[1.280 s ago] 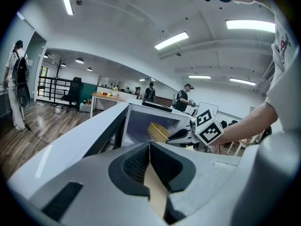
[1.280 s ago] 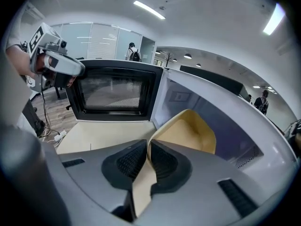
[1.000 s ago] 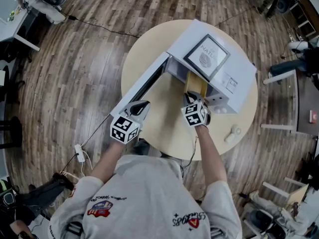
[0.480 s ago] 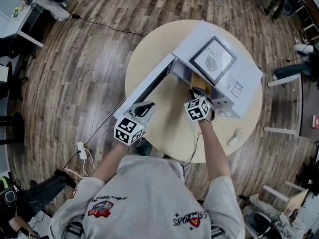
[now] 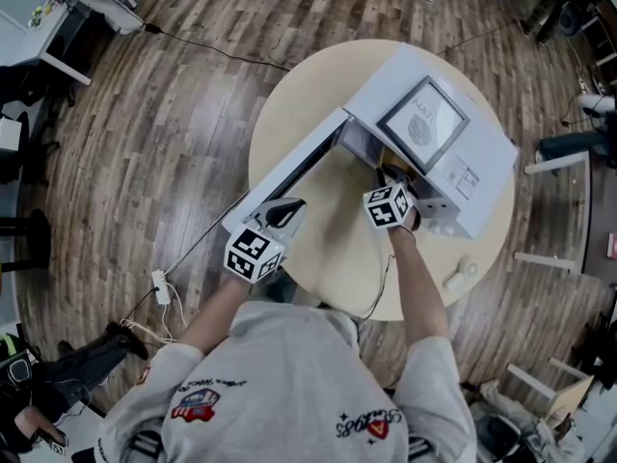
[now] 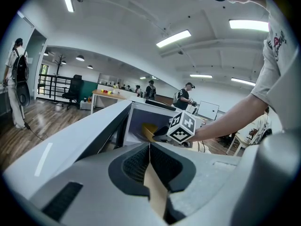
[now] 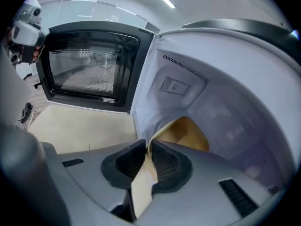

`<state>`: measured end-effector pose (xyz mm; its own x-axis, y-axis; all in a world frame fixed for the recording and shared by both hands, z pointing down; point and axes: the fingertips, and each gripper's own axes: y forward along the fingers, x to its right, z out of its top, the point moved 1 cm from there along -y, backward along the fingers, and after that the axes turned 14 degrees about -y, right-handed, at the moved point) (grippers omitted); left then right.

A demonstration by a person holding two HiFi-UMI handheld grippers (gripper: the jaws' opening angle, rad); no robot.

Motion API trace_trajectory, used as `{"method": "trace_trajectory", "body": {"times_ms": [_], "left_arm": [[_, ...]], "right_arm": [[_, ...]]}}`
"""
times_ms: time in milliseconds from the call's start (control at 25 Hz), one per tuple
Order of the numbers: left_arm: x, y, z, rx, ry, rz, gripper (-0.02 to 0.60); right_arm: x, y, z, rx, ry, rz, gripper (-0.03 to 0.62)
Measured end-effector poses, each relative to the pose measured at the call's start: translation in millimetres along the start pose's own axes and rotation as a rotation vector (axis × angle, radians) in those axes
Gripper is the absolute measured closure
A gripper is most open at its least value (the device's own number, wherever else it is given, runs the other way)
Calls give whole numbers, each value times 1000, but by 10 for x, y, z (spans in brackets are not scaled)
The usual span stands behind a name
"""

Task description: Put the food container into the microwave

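Observation:
A white microwave [image 5: 434, 133] stands on the round table [image 5: 289, 114] with its door [image 5: 289, 177] swung open to the left. My right gripper [image 7: 149, 147] is shut on the wall of a tan paper food container [image 7: 188, 133]. The container sits inside the cavity [image 7: 225, 102], close to the opening. From the head view the right gripper [image 5: 387, 179] reaches into the microwave's mouth. My left gripper [image 5: 287, 210] hovers by the door's outer end, its jaws shut [image 6: 149, 147], apart from the container [image 6: 149, 128].
A small white object [image 5: 455, 280] lies on the table right of my right arm. A cable and power strip [image 5: 159, 287] lie on the wood floor at the left. Desks and chairs ring the room; people stand far off in the left gripper view.
My right gripper has pushed the container forward, deeper into the microwave's opening. The left gripper has stayed by the door.

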<state>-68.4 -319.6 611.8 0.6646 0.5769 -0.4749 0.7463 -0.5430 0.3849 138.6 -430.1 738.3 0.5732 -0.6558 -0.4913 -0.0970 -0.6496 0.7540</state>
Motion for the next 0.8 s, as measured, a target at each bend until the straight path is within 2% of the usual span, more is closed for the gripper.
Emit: {"method": "trace_trajectory", "body": {"times_ms": [800], "left_arm": [[-129, 46, -12, -20, -19, 3, 572]], "right_arm": [[227, 320, -19, -52, -60, -75, 542]]}}
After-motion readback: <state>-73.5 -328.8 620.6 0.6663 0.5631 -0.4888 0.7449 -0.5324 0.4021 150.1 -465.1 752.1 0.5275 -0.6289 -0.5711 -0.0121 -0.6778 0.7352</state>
